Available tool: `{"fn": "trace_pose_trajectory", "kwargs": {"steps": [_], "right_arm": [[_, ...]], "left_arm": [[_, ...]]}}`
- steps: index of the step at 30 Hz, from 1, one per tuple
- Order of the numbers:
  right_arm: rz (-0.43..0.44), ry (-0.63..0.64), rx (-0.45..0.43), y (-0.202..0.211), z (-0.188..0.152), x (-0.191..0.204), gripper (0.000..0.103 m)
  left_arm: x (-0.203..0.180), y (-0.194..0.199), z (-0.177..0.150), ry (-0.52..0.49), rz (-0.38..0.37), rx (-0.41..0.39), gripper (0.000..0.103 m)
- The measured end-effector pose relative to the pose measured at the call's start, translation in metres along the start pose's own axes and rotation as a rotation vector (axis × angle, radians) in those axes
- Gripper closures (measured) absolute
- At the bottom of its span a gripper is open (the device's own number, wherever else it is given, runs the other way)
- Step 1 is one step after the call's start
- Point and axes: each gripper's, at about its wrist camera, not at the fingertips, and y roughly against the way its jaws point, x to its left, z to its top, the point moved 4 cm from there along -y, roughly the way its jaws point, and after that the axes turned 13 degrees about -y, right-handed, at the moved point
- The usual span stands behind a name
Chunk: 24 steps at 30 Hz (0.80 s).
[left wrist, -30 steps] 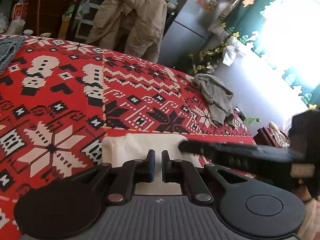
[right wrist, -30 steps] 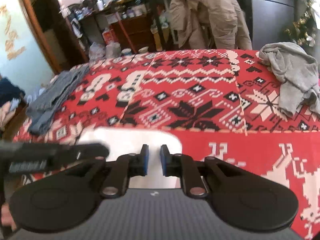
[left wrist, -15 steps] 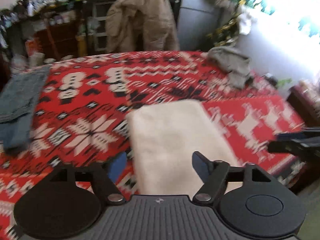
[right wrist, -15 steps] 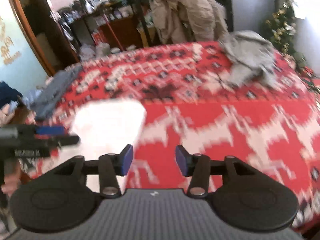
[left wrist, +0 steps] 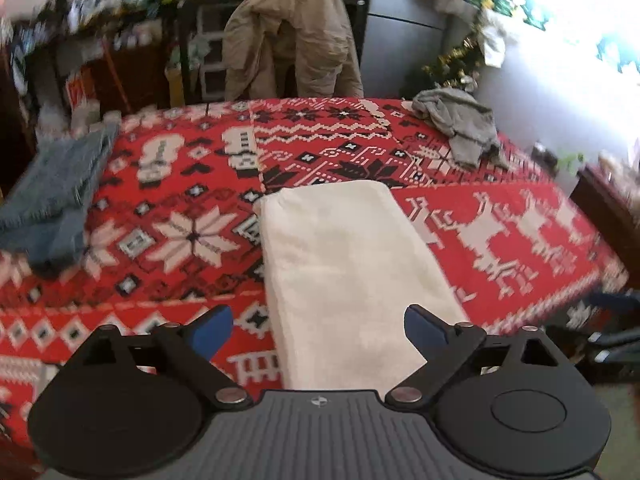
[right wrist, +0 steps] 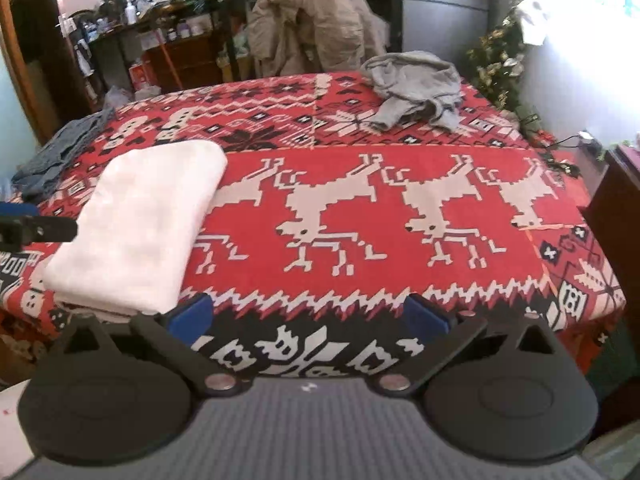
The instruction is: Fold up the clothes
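A white cloth (left wrist: 340, 260), folded into a long rectangle, lies flat on the red patterned tablecloth (left wrist: 180, 240) near the table's front edge. My left gripper (left wrist: 318, 328) hovers over the cloth's near end. Its jaws are opening wide, and the blue pads (left wrist: 212, 326) touch nothing. My right gripper (right wrist: 308, 316) is off to the right of the white cloth (right wrist: 148, 216), above the front edge. Its jaws are also opening, with nothing between them. A crumpled grey garment (right wrist: 412, 88) lies at the far right of the table. Folded jeans (left wrist: 56, 196) lie at the far left.
A chair draped with a beige jacket (left wrist: 292, 40) stands behind the table. Cluttered shelves (right wrist: 168, 40) fill the back left. A dark wooden cabinet (right wrist: 612, 216) stands by the table's right side. The left gripper's finger (right wrist: 36, 228) shows at the right wrist view's left edge.
Both grippers were shut at the white cloth's near edge. They have let go, opened wide and drawn back. The right one has swung to the right, away from the cloth.
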Motion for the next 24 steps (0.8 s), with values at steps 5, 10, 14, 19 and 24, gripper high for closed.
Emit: {"fn": "trace_pose_trajectory", "kwargs": {"steps": [5, 10, 14, 19, 24], "right_arm": [[0.066, 0.104, -0.018, -0.009, -0.005, 0.013, 0.001], [0.041, 0.145, -0.01, -0.017, -0.014, 0.028, 0.001], [0.101, 0.078, 0.004, -0.02, -0.01, 0.031, 0.007], [0.12, -0.018, 0.012, -0.029, -0.004, 0.028, 0.068], [0.123, -0.044, 0.025, -0.044, -0.003, 0.028, 0.088]], "left_arm": [[0.003, -0.007, 0.008, 0.084, -0.067, 0.008, 0.02], [0.006, -0.017, 0.009, 0.213, -0.188, 0.039, 0.065], [-0.004, -0.024, 0.004, 0.22, -0.247, 0.057, 0.089], [-0.011, -0.028, -0.012, 0.227, -0.274, 0.06, 0.09], [-0.01, -0.024, -0.028, 0.246, -0.315, 0.072, 0.092]]}}
